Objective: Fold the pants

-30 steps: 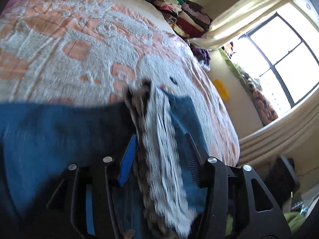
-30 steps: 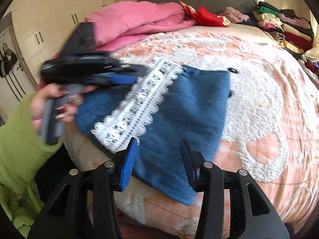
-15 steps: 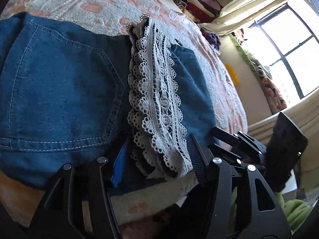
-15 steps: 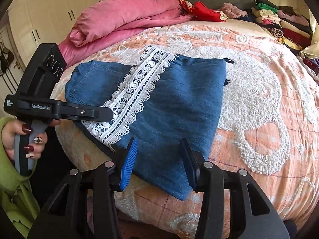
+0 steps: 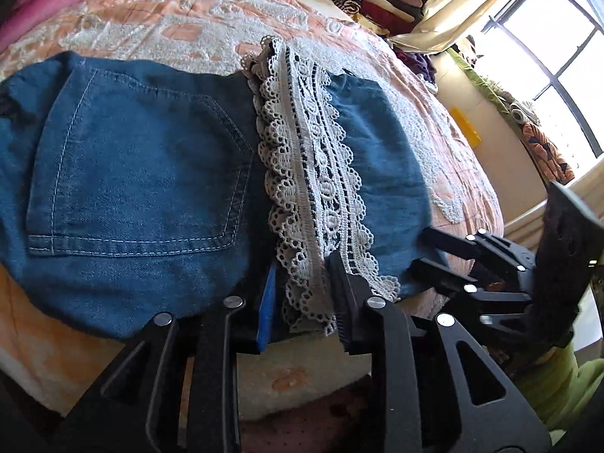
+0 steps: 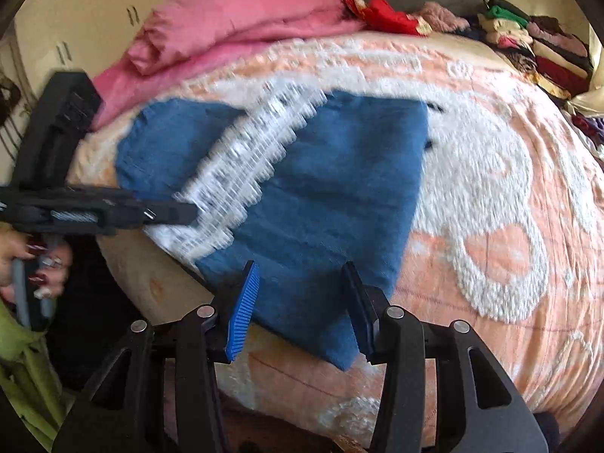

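Note:
Folded blue denim pants [image 5: 143, 173] with a white lace hem [image 5: 313, 188] lie at the near edge of the bed; they also show in the right wrist view [image 6: 321, 196], blurred. My left gripper [image 5: 302, 302] is open, its fingers on either side of the near end of the lace hem. My right gripper [image 6: 302, 302] is open, its fingers straddling the near corner of the denim. The right gripper also shows in the left wrist view [image 5: 438, 256], at the right edge of the pants. The left gripper also shows in the right wrist view [image 6: 173, 211], at the lace.
The bed has a peach and white fleece blanket [image 6: 490, 188]. A pink blanket [image 6: 234, 26] and piles of folded clothes [image 6: 536, 49] lie at the far side. A window [image 5: 547, 49] and curtain stand to the right.
The pants were laid down flat on the bed edge. My left gripper let go of the lace hem and drew back a little. My right gripper moved in over the near denim corner.

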